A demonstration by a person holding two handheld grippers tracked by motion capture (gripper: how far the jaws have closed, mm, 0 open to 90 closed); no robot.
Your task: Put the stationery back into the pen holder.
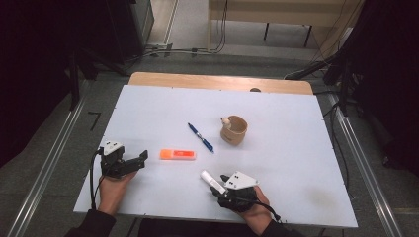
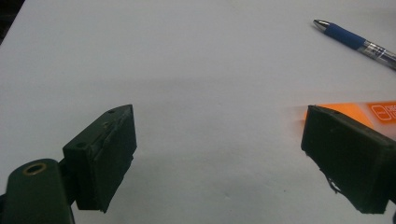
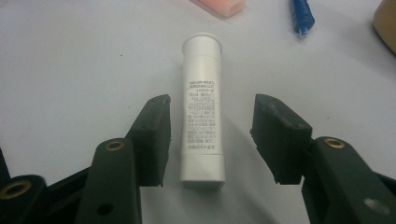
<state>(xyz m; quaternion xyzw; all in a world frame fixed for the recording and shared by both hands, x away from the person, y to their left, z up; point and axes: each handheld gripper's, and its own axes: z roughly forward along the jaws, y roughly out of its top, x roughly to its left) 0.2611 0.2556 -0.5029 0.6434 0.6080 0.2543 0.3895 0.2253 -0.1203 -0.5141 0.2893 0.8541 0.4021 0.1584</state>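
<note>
A white tube (image 1: 211,181) (image 3: 201,116) with small print lies flat on the white table (image 1: 286,163) near its front edge. My right gripper (image 1: 218,187) (image 3: 212,135) is low over it, one jaw on each side of the tube's lower half. A gap shows at the right pad, so the pads do not press and the gripper is open. My left gripper (image 1: 140,162) (image 2: 219,154) rests at the front left, open wide, with bare table between its jaws. An orange flat marker-like stick (image 1: 178,154) (image 2: 369,112) lies just beyond its right jaw.
A blue pen (image 1: 200,137) (image 2: 357,43) (image 3: 301,14) lies slanted at the table's middle. A wooden cup (image 1: 233,130) (image 3: 386,23) stands to its right. The table's wooden far edge (image 1: 217,80) borders a grey floor with cables.
</note>
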